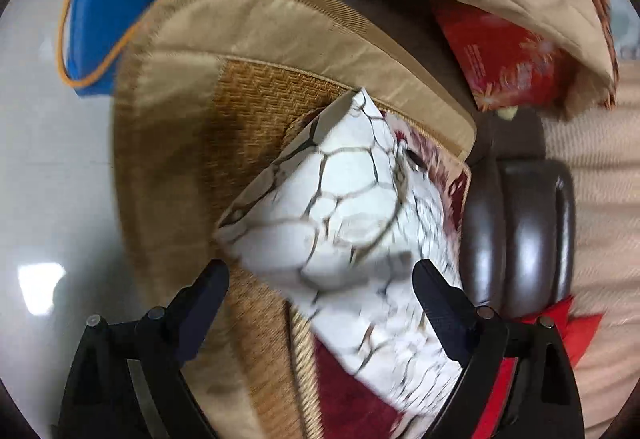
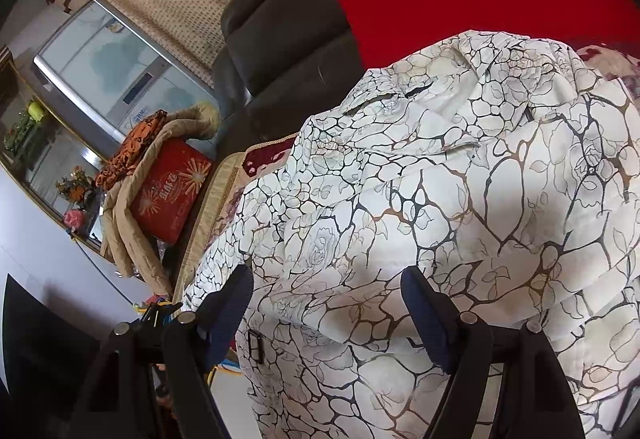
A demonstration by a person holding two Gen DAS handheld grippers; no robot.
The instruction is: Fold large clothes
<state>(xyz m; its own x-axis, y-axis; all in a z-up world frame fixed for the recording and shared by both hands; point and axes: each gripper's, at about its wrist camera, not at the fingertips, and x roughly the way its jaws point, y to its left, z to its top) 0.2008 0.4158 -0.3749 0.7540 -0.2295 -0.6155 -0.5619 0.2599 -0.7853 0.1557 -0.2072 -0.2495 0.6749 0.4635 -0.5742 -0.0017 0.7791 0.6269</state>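
The left gripper (image 1: 320, 303) is held wide apart, released, with the blurred fold of the white crackle-print garment (image 1: 340, 223) just beyond its tips and nothing pinched. The right gripper (image 2: 326, 303) is likewise spread, its fingers set over the garment's (image 2: 440, 199) body without clamping it. The garment is laid on the woven seat cover (image 1: 248, 107) of the dark leather sofa (image 1: 520, 223), near the seat's front edge. With neither grip closed, the fold is judged likely to spring open, or the slack cloth could be dragged off the front edge if only a single layer is caught.
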